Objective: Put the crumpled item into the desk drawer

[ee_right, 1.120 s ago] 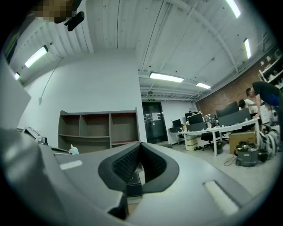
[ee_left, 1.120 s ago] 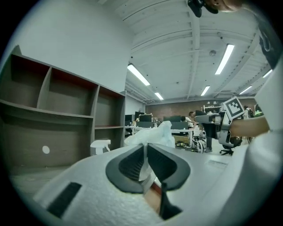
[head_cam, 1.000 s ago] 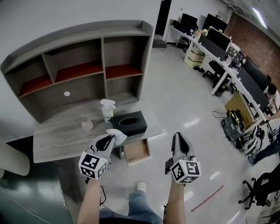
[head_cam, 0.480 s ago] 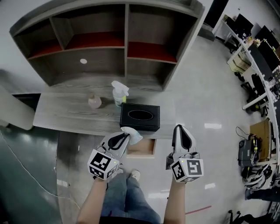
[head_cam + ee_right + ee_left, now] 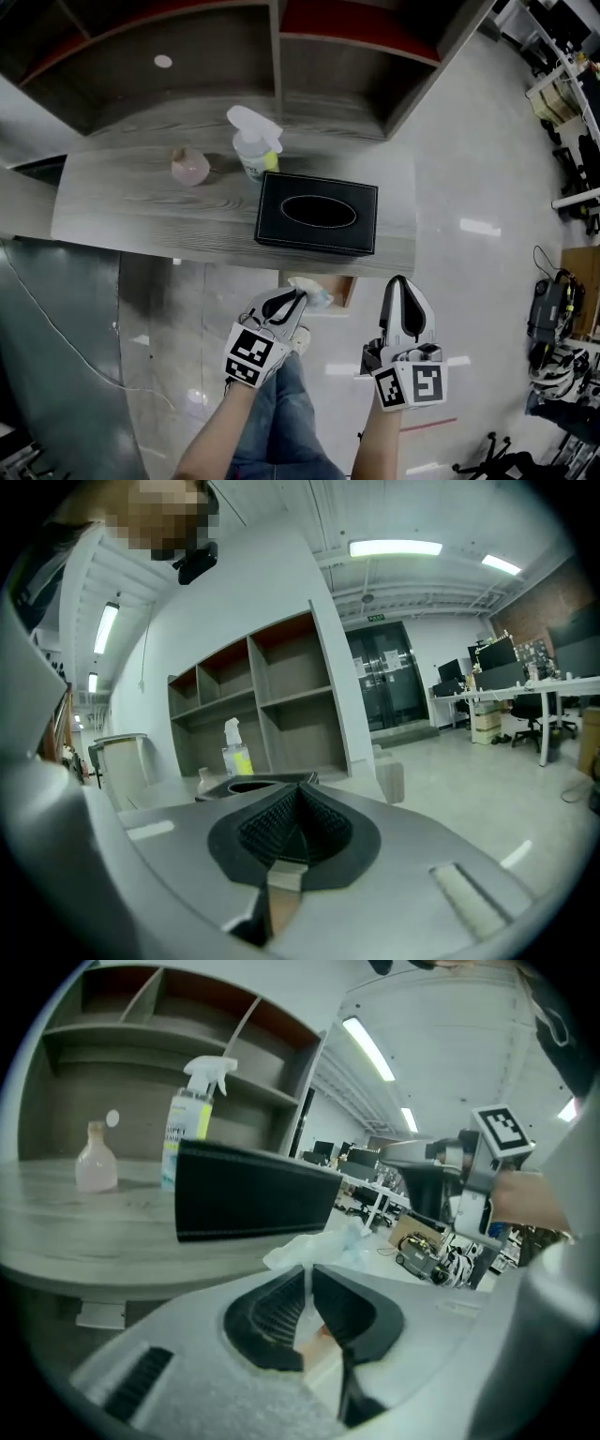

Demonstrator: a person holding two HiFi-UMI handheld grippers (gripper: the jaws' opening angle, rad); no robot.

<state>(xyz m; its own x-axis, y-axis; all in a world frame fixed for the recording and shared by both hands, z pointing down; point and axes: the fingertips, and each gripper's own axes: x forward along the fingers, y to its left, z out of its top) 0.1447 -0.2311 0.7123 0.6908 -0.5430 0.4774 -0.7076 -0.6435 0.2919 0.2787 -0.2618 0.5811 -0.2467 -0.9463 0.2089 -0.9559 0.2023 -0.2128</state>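
The crumpled item, a white tissue (image 5: 311, 294), sticks out of my left gripper (image 5: 298, 298), which is shut on it just in front of the desk's front edge. In the left gripper view the tissue (image 5: 323, 1245) bunches out past the closed tips of the left gripper (image 5: 307, 1271). Right behind the tissue, the open drawer (image 5: 343, 290) shows as a small wooden patch under the desk (image 5: 141, 220); most of it is hidden. My right gripper (image 5: 402, 283) hangs shut and empty to the right, level with the left, and its view shows the same closed tips (image 5: 298, 794).
A black tissue box (image 5: 317, 214) lies near the desk's front edge. Behind it stand a spray bottle (image 5: 251, 142) and a small pink bottle (image 5: 189, 167). A shelf unit (image 5: 366, 66) rises at the back. Glossy floor and office desks lie to the right.
The head view has tipped down and closed in on the desk. Both grippers now sit just at its front edge, the left one with the tissue by the drawer.
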